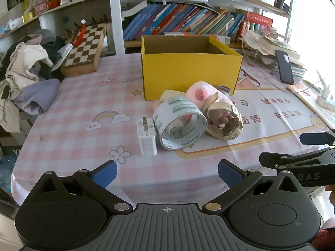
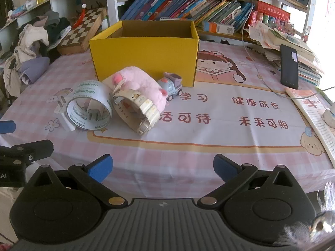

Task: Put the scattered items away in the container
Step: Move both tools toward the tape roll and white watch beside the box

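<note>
A yellow cardboard box (image 1: 188,71) (image 2: 146,56) stands open on the pink checked tablecloth. In front of it lie a roll of clear tape (image 1: 180,123) (image 2: 90,106), a white charger plug (image 1: 146,135) (image 2: 62,115), a pink plush toy (image 1: 205,94) (image 2: 136,81), a cream wristwatch (image 1: 226,119) (image 2: 138,110) and a small grey toy truck (image 2: 172,85). My left gripper (image 1: 167,173) is open and empty, near the table's front edge, short of the plug and tape. My right gripper (image 2: 163,167) is open and empty, short of the watch.
A chessboard (image 1: 83,50) and a heap of clothes (image 1: 27,73) lie at the left. A black phone (image 1: 283,67) leans on stacked papers at the right. Bookshelves (image 1: 184,18) rise behind the box. A booklet (image 2: 309,113) lies at the right edge.
</note>
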The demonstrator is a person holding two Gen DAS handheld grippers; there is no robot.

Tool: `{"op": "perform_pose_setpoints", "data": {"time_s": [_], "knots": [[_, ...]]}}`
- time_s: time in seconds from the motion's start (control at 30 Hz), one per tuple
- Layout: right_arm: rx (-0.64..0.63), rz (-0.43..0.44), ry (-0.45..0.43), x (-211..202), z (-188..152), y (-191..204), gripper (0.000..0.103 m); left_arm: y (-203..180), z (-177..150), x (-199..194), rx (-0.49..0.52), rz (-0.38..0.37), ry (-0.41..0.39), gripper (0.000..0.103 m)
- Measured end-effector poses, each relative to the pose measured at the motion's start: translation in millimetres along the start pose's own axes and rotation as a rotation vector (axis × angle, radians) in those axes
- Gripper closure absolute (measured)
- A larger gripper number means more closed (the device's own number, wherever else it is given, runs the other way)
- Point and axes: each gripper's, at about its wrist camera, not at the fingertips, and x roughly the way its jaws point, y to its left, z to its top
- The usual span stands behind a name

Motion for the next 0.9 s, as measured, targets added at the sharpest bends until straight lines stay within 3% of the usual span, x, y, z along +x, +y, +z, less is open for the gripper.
{"op": "perform_pose_setpoints", "data": {"time_s": [0.9], "knots": [[-0.014, 0.025, 0.033, 11, 5, 8, 0.0, 7, 1, 8, -0.007, -0.002, 0.029, 0.0]]}}
